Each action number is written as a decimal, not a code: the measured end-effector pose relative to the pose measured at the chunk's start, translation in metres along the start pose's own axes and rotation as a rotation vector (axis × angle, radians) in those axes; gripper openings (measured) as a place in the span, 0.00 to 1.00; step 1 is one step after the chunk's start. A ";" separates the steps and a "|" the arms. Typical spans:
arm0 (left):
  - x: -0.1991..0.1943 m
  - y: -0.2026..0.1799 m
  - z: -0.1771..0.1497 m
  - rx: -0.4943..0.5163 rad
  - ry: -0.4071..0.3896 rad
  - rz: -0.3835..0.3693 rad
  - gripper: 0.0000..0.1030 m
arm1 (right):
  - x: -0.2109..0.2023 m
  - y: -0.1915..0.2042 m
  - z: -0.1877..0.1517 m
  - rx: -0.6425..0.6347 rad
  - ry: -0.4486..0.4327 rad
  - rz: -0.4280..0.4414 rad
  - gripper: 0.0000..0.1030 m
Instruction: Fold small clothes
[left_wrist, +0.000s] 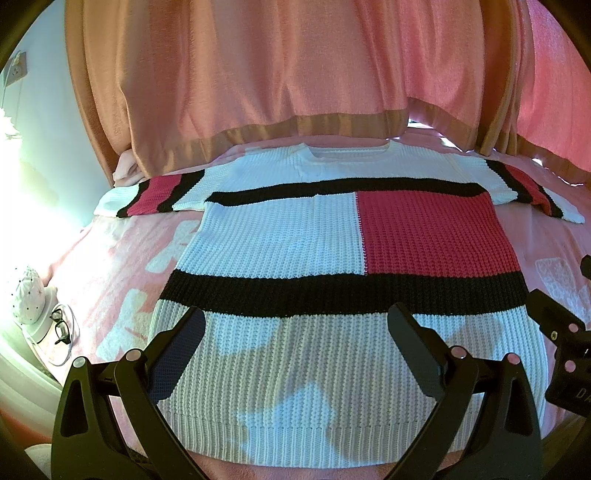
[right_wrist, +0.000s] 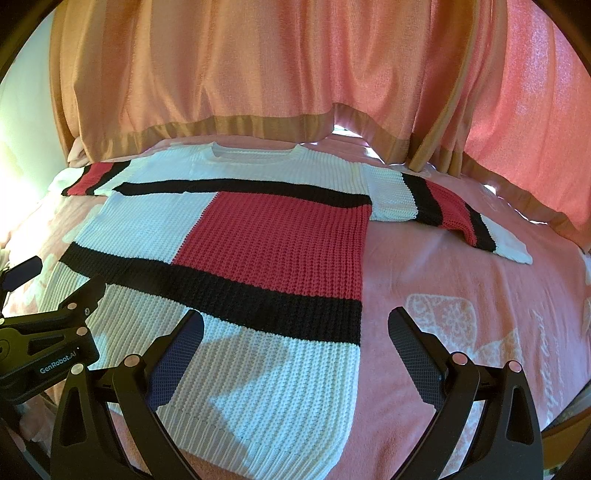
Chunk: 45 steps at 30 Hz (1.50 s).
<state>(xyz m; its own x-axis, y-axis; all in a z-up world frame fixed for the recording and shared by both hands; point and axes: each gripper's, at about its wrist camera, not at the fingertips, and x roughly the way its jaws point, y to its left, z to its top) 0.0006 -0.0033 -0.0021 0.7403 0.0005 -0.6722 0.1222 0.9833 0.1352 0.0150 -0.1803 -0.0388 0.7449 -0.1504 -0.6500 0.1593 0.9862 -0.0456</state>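
Note:
A knit sweater (left_wrist: 280, 240) (right_wrist: 258, 240) in white, red and black blocks lies flat on a pink bedspread, both sleeves spread out to the sides, neckline away from me. My left gripper (left_wrist: 297, 325) hovers open over the white lower part near the hem, nothing between its fingers. My right gripper (right_wrist: 295, 325) stands open above the sweater's lower right edge, one finger over the knit, the other over the bedspread. The right gripper's body (left_wrist: 561, 347) shows at the right edge of the left wrist view; the left gripper's body (right_wrist: 40, 343) shows at the left of the right wrist view.
The pink bedspread (right_wrist: 461, 295) with white bow prints covers the bed. Pink and tan curtains (left_wrist: 295, 74) hang behind the far edge. On the left, a bedside surface holds a white dotted object (left_wrist: 27, 291) and black glasses (left_wrist: 61, 325).

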 end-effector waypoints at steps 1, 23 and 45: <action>0.000 0.000 0.000 0.000 0.001 -0.001 0.94 | 0.000 0.000 0.000 0.000 0.000 0.001 0.95; 0.001 -0.001 0.001 0.005 0.000 -0.002 0.94 | 0.000 0.000 0.000 0.000 0.001 0.001 0.95; 0.043 -0.010 0.128 -0.100 -0.051 -0.127 0.95 | 0.144 -0.405 0.054 0.780 0.176 -0.318 0.82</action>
<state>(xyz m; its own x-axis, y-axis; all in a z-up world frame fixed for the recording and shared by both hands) 0.1158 -0.0369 0.0605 0.7560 -0.1317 -0.6412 0.1525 0.9880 -0.0232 0.0929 -0.6056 -0.0725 0.4883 -0.3353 -0.8057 0.7913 0.5594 0.2468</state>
